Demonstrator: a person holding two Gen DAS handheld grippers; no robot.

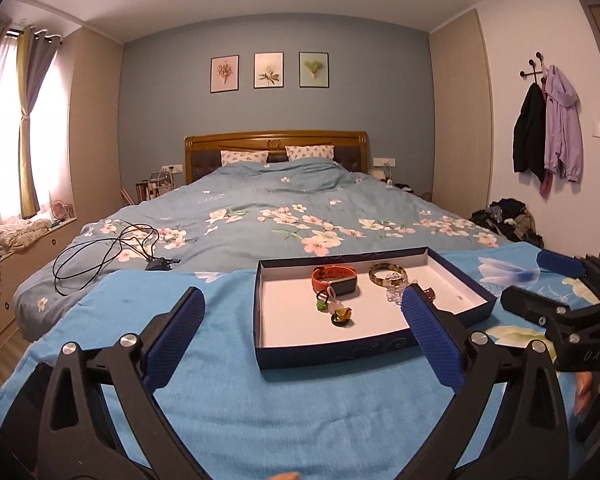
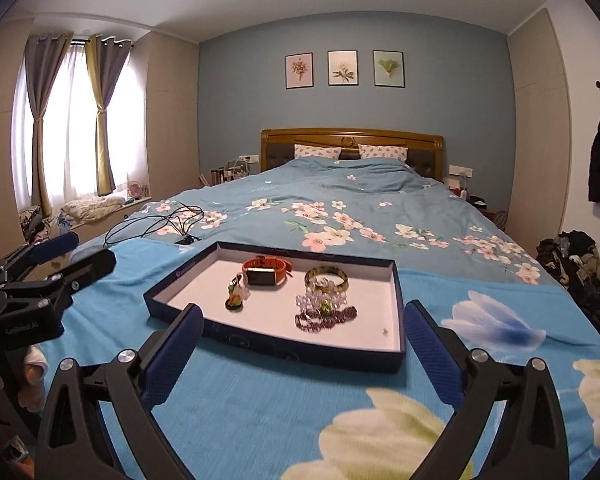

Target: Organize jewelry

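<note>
While both tools hang back from the work, nothing is gripped: the left tongs stand spread wide with empty air between their blue pads, and the right tongs are spread just as wide and just as empty. Each pair sits low over the blue towel at the foot of the bed, on the near side of the tray, which looks like a resting stance that leaves the box in clear sight of both cameras.

The towel probably serves as a flat, soft working patch over the rumpled quilt. On it lies the shallow navy tray with a white floor, and all the jewelry visible is inside it. Nearest on the right side sits a dark beaded bracelet, touching a clear crystal bracelet that lies against a mottled bangle behind it. To the left stand small ring-like trinkets, just beside an orange-strapped watch. The pieces sit in two loose groups, so the sorting seems largely done or paused.

Farther off, a black cable lies on the floral quilt, well apart from the tray.
</note>
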